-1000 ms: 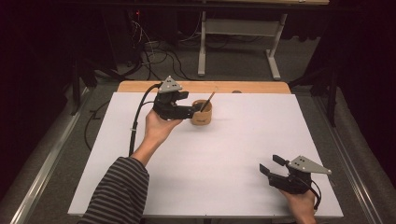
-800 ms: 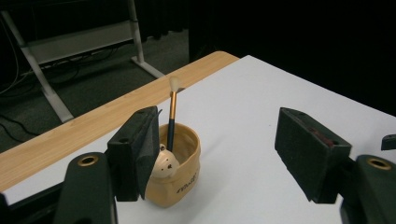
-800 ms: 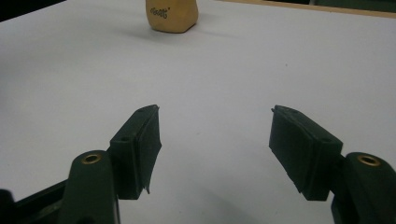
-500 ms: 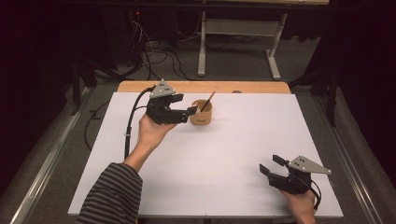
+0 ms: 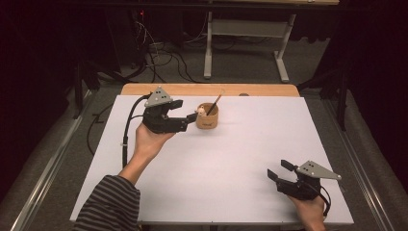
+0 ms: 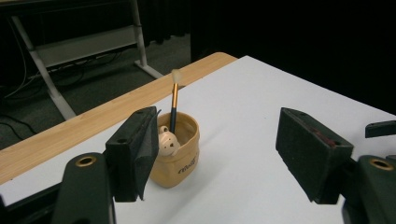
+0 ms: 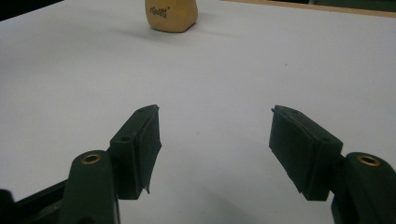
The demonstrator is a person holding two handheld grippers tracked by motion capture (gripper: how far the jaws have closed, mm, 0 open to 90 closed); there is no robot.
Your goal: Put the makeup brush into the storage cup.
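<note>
Your tan cup (image 5: 207, 117) upright on white sheet, upper centre of high view; brush (image 6: 174, 100) leans inside, bristles up, beside small cream figure (image 6: 166, 139).

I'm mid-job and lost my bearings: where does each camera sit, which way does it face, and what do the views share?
High view: above the near table edge, facing forward and down on the white table; shows both forearms, left gripper, right gripper.
Left gripper view: on that gripper, looking between its open fingers at the small tan cup holding a brush.
Right gripper view: low over the table, open fingers facing the distant cup.
Shared: all three show the cup.
</note>
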